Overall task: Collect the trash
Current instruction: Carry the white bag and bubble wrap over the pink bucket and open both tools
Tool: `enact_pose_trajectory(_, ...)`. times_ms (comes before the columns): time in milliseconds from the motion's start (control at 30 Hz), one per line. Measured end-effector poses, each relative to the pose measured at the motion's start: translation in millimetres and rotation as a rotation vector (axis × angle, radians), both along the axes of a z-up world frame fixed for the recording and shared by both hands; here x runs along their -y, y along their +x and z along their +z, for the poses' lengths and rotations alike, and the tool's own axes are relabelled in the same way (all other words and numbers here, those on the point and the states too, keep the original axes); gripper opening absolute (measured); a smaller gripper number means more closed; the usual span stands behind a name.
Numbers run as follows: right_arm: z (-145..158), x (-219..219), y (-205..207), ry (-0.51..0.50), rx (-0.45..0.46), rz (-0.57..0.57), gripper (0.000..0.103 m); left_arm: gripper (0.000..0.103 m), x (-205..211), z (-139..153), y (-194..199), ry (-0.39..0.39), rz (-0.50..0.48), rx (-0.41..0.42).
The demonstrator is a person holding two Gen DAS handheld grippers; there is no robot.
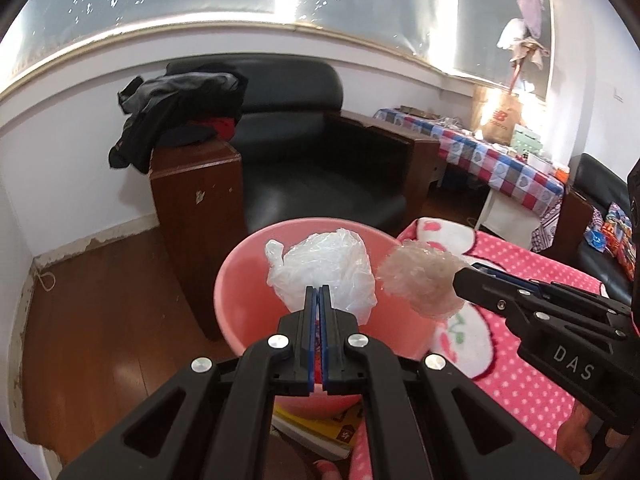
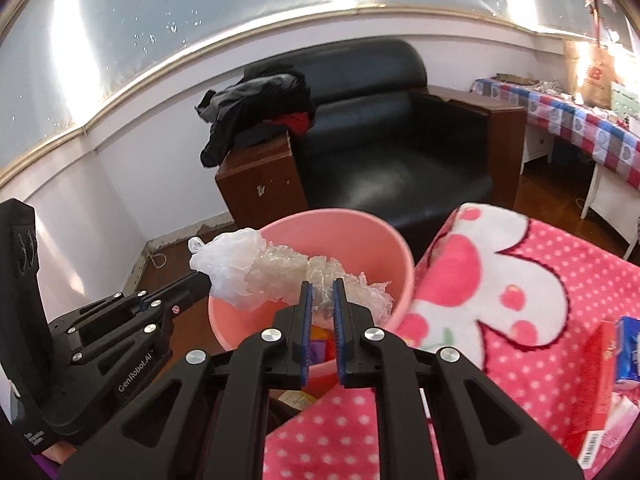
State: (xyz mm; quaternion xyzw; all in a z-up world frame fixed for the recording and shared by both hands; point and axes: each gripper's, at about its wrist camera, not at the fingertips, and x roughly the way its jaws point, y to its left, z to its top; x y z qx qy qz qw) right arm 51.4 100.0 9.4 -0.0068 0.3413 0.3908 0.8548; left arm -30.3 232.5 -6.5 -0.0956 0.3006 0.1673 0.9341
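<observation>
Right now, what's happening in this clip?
A person is collecting trash with two handheld grippers. The left gripper pinches a white plastic bag, and the right gripper grips a crumpled clear wrapper. Both pieces are above the pink bin, not yet dropped in.

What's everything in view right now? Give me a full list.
white plastic bag: one, white, held over the bin
clear plastic wad: one, clear, held over the bin
bin: one, pink, on the floor beside the blanket
blanket: one, pink, white dots, right of the bin
armchair: one, black, behind the bin
clothes: one pile, dark, on the armchair's arm
table: one, checked cloth, far right
left tool: shut on the white plastic bag
right tool: shut on the clear plastic wad
</observation>
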Motion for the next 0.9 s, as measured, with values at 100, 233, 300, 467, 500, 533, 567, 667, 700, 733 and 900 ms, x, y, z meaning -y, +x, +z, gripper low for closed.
enact_pose_trajectory(100,-8.3,-12.2,3.6,-0.011,-0.028,0.015,0.01,0.001,-9.3,-8.0,0.4,-0.015,0.011,-0.019)
enact_pose_trajectory(233,-20.4,-25.1,6.4,-0.034,-0.053,0.027,0.01,0.001,-17.2,-17.8,0.9,-0.023,0.014,-0.041)
enact_pose_trajectory(300,-26.3,-29.5,6.8,-0.051,-0.058,0.029,0.01,0.001,-20.1,-22.7,2.2,-0.03,0.014,-0.055)
enact_pose_trajectory(467,-37.5,-36.3,10.6,-0.08,-0.077,0.023,0.01,0.001,-25.4,-32.2,6.7,-0.048,0.013,-0.081)
enact_pose_trajectory(500,-39.6,-37.0,11.4,-0.084,-0.085,0.022,0.01,0.001,-25.6,-33.9,7.7,-0.051,0.01,-0.085)
enact_pose_trajectory(533,-40.4,-36.9,12.7,-0.087,-0.088,0.02,0.01,0.001,-25.2,-34.9,8.3,-0.051,0.01,-0.088)
enact_pose_trajectory(567,-41.2,-36.7,13.0,-0.09,-0.088,0.016,0.01,0.001,-25.1,-35.8,9.7,-0.051,0.009,-0.094)
enact_pose_trajectory(667,-42.8,-37.4,14.8,-0.095,-0.092,0.004,0.014,0.002,-25.7,-38.6,10.6,-0.052,0.011,-0.102)
enact_pose_trajectory(700,-43.4,-37.2,15.8,-0.099,-0.096,-0.002,0.018,0.002,-26.2,-39.6,10.9,-0.054,0.016,-0.106)
enact_pose_trajectory(733,-43.6,-38.1,16.6,-0.099,-0.1,-0.005,0.019,0.002,-26.6,-40.2,11.0,-0.055,0.02,-0.109)
enact_pose_trajectory(900,-44.8,-35.9,18.8,-0.099,-0.11,-0.01,0.021,0.003,-28.8,-42.6,10.5,-0.063,0.032,-0.114)
